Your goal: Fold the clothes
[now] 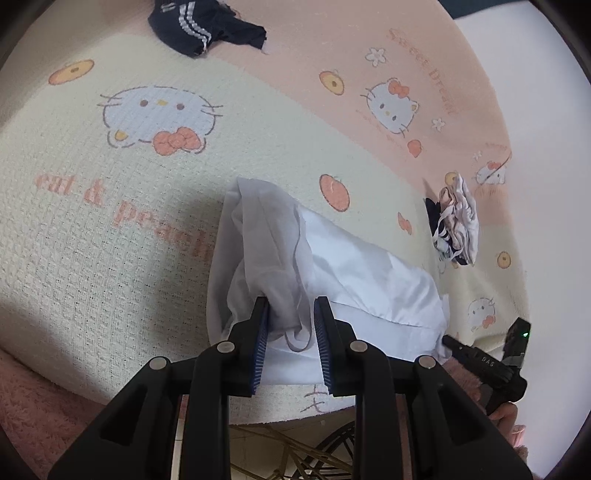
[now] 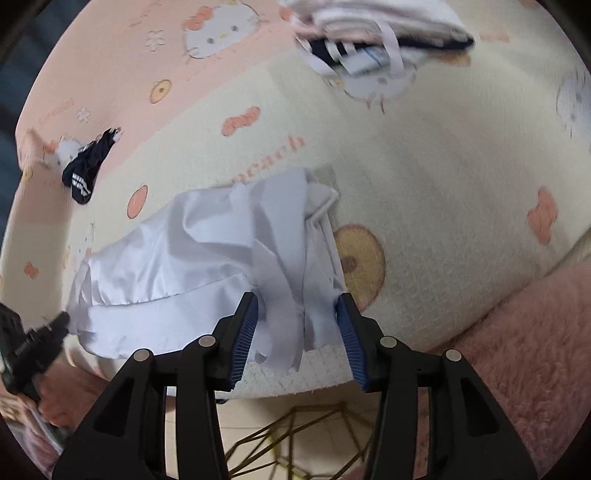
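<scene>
A white garment (image 1: pixel 351 266) lies crumpled near the front edge of the bed, with a sheer layer bunched at its left end. My left gripper (image 1: pixel 291 310) is open, and its fingers stand on either side of that sheer bunch and a thin cord. In the right wrist view the same white garment (image 2: pixel 177 251) spreads to the left. My right gripper (image 2: pixel 297 306) is wide open around its folded right end and a loose strip. Each gripper shows in the other's view: the right gripper (image 1: pixel 480 360) and the left gripper (image 2: pixel 40 339), which is blurred.
A cartoon-cat blanket (image 1: pixel 110 221) covers the bed. A dark garment with white stripes (image 1: pixel 199 26) lies far back. A stack of folded clothes (image 1: pixel 458 218) sits at the right. Fluffy pink bedding (image 2: pixel 535 350) borders the front edge, with floor and a gold wire frame (image 2: pixel 295 435) below.
</scene>
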Demonstrator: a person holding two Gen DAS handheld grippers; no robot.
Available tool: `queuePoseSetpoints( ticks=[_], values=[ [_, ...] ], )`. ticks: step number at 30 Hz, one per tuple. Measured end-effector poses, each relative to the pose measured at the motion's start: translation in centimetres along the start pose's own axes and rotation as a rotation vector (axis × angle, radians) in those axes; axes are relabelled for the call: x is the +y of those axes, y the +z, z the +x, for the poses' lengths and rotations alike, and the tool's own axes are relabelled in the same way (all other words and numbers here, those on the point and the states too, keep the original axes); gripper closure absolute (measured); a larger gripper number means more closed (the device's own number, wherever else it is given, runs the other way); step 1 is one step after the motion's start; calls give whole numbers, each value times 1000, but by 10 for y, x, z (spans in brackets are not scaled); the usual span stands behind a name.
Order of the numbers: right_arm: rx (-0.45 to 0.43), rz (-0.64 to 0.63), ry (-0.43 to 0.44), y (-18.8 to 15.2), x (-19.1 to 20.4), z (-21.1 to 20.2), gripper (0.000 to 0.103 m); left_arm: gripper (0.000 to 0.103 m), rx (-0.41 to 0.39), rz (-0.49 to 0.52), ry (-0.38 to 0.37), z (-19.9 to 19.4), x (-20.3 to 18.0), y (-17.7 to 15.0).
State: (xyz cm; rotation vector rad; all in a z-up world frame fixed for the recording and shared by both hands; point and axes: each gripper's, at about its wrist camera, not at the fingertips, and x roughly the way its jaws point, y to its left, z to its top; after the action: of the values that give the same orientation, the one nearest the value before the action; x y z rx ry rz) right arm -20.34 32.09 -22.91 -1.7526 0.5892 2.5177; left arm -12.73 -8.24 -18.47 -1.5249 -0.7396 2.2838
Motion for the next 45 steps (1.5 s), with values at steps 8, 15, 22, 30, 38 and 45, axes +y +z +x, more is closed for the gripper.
queuePoseSetpoints(
  ticks=[8,15,22,30,38,45],
  values=[
    [-154,158,-15,2,-35,-35,59,77,2,-29,-8,-1,5,1],
    [-24,-43,20,-2,16,-2,67,77,-20,24,34,0,-5,0],
    [84,-106,-16,-7,32,33,66,77,17,22,45,8,-4,0],
    [-39,-141,0,-7,37,12,90,94,-72,98,37,-17,-19,-6],
    [24,-263,-123,-22,35,8,86,97,92,11,287,-1,5,-27],
    [-274,-218,4,-22,30,-51,68,94,-195,85,264,-50,-16,-9]
  ],
)
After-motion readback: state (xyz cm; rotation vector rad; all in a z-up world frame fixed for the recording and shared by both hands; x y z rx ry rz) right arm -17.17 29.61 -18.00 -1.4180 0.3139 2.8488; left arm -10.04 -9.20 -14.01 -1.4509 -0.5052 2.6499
